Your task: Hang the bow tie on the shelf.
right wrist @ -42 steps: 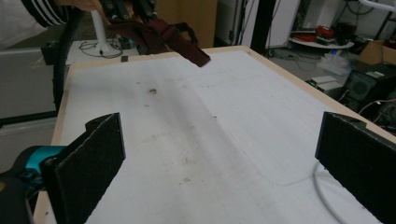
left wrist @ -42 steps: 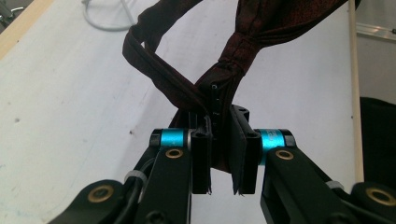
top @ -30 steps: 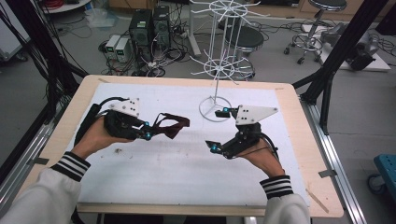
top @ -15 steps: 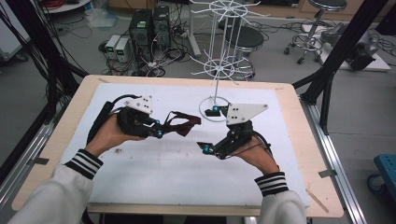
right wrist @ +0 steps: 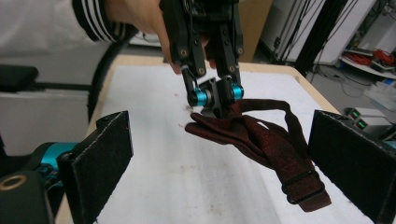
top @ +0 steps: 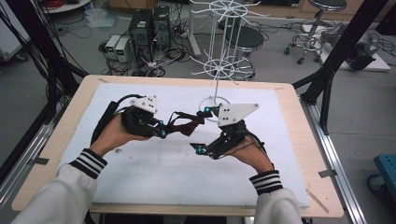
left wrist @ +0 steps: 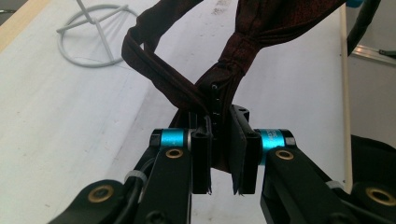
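Your left claw [left wrist: 223,161] is clamped on the dark maroon fabric bow tie with its strap [top: 184,124], held just above the white-covered bench [top: 154,172] at frame centre, while your right claw [top: 203,130] stands wide apart beside it, near the white wire rack [top: 219,56].

Even, bright overhead light, no hard shadows; white table mat [top: 154,172] reads slightly washed out w/ soft faint shade under the hands. High view is a bit soft, low detail. In the left gripper view the near jaws are sharp, bkgd blurs. In the right gripper view the close black pads [right wrist: 100,163] are soft, and the bkgd room is hazy.
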